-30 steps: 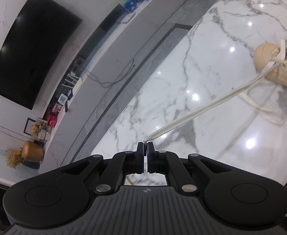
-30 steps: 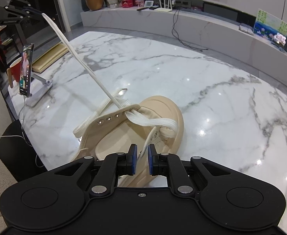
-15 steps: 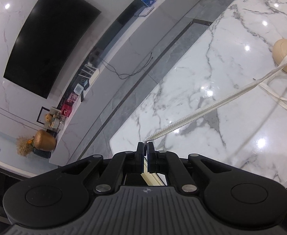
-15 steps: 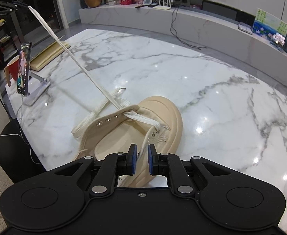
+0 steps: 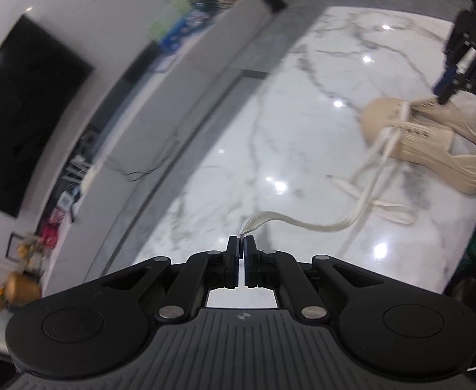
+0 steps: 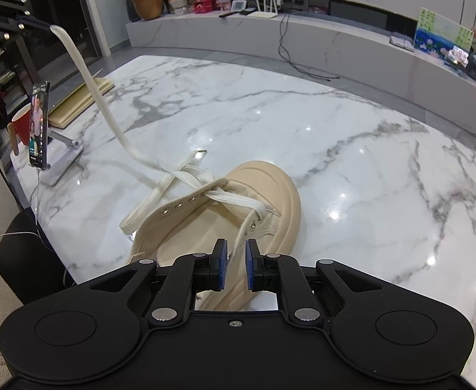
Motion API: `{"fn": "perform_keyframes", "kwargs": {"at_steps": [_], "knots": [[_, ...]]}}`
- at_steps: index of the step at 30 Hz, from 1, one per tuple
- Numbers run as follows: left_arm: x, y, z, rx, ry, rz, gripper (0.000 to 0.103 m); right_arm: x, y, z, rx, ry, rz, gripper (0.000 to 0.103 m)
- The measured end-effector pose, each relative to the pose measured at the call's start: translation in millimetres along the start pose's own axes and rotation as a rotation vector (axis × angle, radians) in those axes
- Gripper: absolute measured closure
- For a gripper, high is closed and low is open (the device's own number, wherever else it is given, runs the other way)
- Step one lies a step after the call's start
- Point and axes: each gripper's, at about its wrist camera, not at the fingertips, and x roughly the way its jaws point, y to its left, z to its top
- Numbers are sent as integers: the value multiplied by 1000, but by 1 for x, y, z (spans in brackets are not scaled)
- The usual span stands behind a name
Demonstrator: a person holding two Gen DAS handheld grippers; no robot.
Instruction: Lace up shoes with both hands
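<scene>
My left gripper (image 5: pixel 241 246) is pinching the lace (image 5: pixel 306 225) tip, right gripper (image 6: pixel 236 268) fingers spread over the shoe (image 6: pixel 270 195) on the marble table (image 6: pixel 368 149). I'd say take up that slack gently so the lower crossings stay flat

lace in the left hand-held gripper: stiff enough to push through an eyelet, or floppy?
Likely floppy: the lace sags in a curve from the left hand-held gripper down to the shoe. Flat and woven, so it probably twists easily. The short end at the pads looks straighter and may push a little.
</scene>
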Motion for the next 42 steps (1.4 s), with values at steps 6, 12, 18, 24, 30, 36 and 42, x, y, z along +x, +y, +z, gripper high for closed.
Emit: {"fn": "perform_keyframes", "kwargs": {"at_steps": [6,12,18,24,30,36,42], "knots": [[49,-11,2,-36,60,-54,101,2,1,-1,5,3,10,92],[102,-21,4,-83,124,-112,101,4,-1,-1,20,5,17,92],[153,-30,6,-131,187,-170,101,8,-2,0,20,12,24,92],[175,-33,11,-182,227,-196,94,10,-4,1,21,9,26,92],[176,-28,18,-274,201,-241,82,7,-7,1,40,-9,35,92],[186,-23,36,-497,169,-408,82,4,-11,3,66,-30,42,92],[210,-26,43,-664,227,-438,82,5,-9,3,42,-32,27,91]]}}
